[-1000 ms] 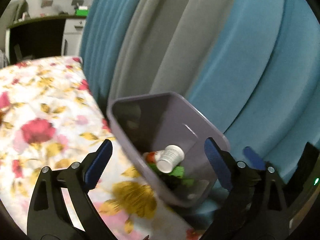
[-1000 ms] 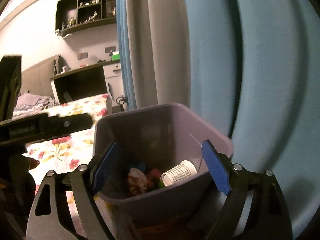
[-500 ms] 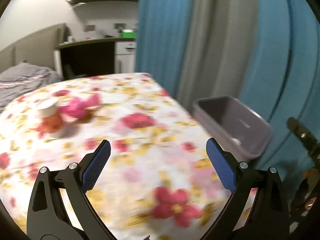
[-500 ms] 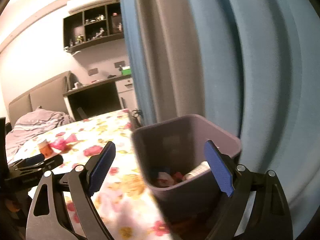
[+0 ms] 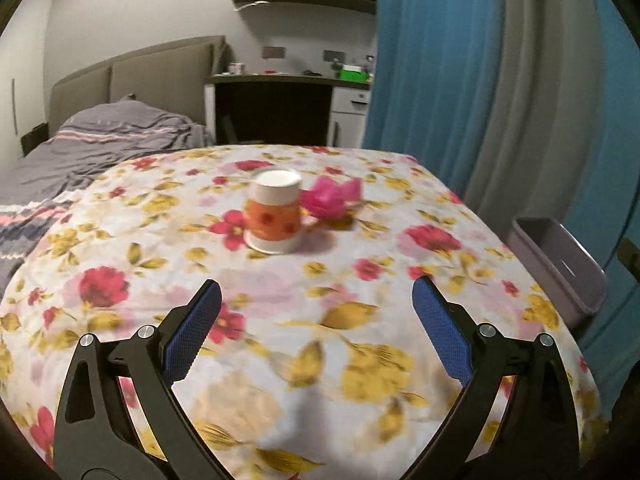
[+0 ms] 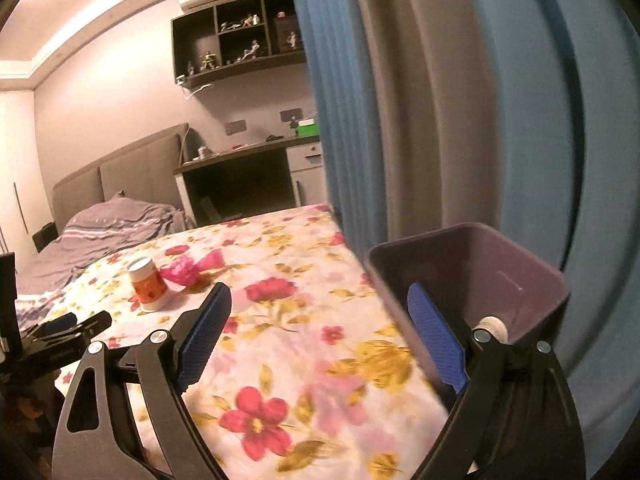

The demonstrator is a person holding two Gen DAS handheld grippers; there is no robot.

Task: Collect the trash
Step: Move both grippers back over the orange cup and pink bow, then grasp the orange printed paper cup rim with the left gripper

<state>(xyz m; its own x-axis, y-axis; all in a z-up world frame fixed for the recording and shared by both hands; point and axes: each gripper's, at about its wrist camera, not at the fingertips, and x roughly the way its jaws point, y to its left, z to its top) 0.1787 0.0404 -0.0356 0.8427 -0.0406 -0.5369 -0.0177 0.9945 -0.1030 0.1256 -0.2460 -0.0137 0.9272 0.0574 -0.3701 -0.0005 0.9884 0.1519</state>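
1. Flowered cloth [image 5: 328, 344] is covering the table nearest both cameras, its red and yellow blossoms running out to a rounded far edge, and the print is looking smeared in places.
2. Over that cloth the left gripper [image 5: 316, 328] is hovering with its blue-padded tongs spread wide apart and nothing between them; it is also showing low at the left edge of the right wrist view [image 6: 60, 336].
3. Beside it the right gripper [image 6: 318, 334] is likewise hanging with its tongs spread apart and holding nothing, its right pad [image 6: 434, 340] overlapping the near wall of the purple bin [image 6: 528, 276].
4. That bin is sitting just off the table's right edge, against the curtain, and a white cup [image 6: 494, 325] is lying inside it, mostly hidden behind the gripper frame.
5. Farther out on the cloth, an orange paper cup [image 5: 275, 211] is standing upside down, well apart from either gripper.
6. Just beside it, on its right, a crumpled pink wrapper [image 5: 330, 198] is lying on the cloth; I cannot tell whether the two are touching.
7. Beyond the table, a bed with grey striped bedding [image 5: 100, 144] is showing on the left, a dark desk [image 5: 276, 112] in the middle, and blue and grey curtains [image 5: 460, 80] are hanging on the right.
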